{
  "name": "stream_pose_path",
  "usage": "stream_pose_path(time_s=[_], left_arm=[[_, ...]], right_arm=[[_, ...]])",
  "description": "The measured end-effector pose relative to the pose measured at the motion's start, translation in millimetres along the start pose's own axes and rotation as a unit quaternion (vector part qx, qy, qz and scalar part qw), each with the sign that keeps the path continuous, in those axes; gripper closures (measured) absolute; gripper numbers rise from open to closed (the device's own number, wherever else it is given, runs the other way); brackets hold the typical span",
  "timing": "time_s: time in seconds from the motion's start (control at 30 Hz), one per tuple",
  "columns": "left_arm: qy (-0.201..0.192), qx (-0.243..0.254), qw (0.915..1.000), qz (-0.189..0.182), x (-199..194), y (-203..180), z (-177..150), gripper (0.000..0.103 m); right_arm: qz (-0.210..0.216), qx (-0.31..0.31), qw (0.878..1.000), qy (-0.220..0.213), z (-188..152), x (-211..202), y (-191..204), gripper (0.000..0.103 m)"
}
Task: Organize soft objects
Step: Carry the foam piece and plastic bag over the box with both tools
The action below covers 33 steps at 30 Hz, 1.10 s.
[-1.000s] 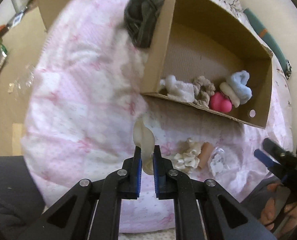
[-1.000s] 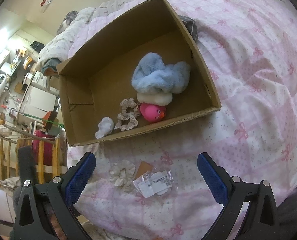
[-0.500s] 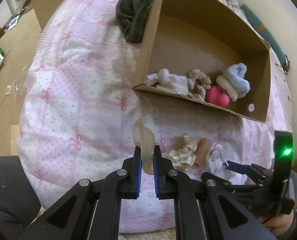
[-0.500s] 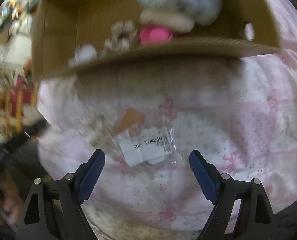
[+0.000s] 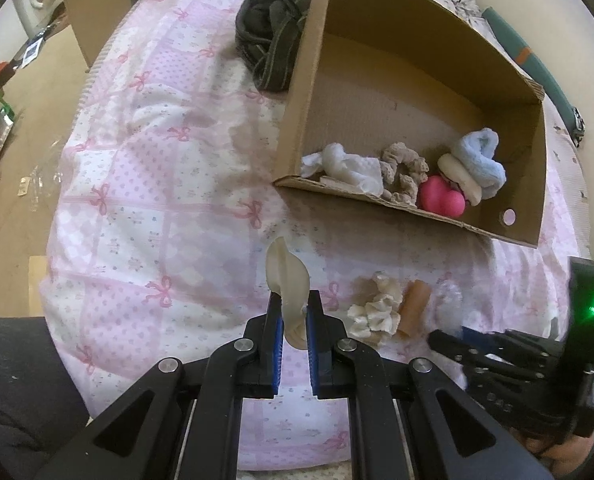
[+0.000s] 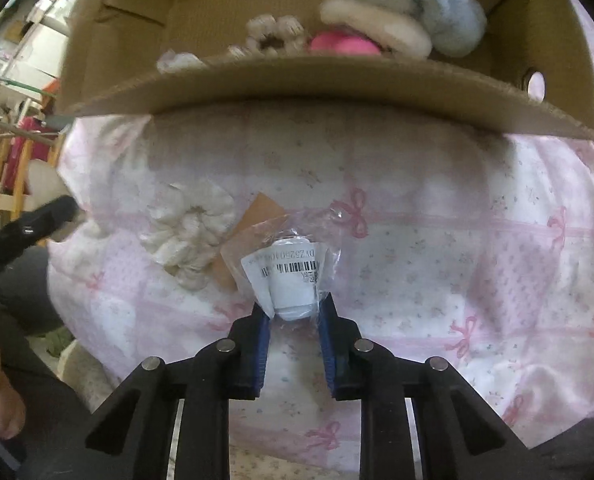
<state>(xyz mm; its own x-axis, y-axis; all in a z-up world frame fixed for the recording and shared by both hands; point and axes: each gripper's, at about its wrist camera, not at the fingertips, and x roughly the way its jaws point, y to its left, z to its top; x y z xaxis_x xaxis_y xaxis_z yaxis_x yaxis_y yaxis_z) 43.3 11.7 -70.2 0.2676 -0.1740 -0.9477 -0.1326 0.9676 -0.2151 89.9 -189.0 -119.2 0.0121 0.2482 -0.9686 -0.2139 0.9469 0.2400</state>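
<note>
The right gripper (image 6: 293, 316) has dropped and now pinches the plastic-wrapped white item (image 6: 291, 280) on the near quilt (image 6: 437, 240). The left gripper (image 5: 295, 312) still clamps a cream pad (image 5: 289, 280). Lift straight, clearing the cardboard box (image 6: 337, 92) far wall.

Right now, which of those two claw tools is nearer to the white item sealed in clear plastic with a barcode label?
Right. The right gripper has closed on the white item in clear plastic. The left gripper is farther left, beyond the cream scrunchie, pinching a beige pad.
</note>
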Motion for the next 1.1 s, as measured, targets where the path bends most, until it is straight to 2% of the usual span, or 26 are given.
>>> stream_pose_path(time_s=[0.2, 0.63, 0.73, 0.93, 1.1], left_arm=[[-0.007, 0.002, 0.9999, 0.015, -0.9, 2.7, -0.6, 0.093], [-0.018, 0.011, 0.9988, 0.044, 2.0, 3.7, -0.7, 0.093], [-0.042, 0.010, 0.9982, 0.041, -12.1, 2.6, 0.8, 0.093], [-0.086, 0.037, 0.9951, 0.031, -46.9, -17.0, 18.1, 0.093], [-0.129, 0.071, 0.9889, 0.020, -79.4, -37.8, 39.4, 0.093]], right_arm=[[0.007, -0.003, 0.999, -0.048, -10.9, -23.2, 9.5, 0.079], [0.028, 0.009, 0.997, -0.070, -10.4, -45.0, -4.6, 0.079], [0.032, 0.010, 0.997, -0.075, -9.8, -47.7, -4.6, 0.079], [0.070, 0.003, 0.981, -0.178, -9.6, -103.2, -5.7, 0.079], [0.094, 0.011, 0.969, -0.228, -2.3, -140.7, -14.6, 0.079]])
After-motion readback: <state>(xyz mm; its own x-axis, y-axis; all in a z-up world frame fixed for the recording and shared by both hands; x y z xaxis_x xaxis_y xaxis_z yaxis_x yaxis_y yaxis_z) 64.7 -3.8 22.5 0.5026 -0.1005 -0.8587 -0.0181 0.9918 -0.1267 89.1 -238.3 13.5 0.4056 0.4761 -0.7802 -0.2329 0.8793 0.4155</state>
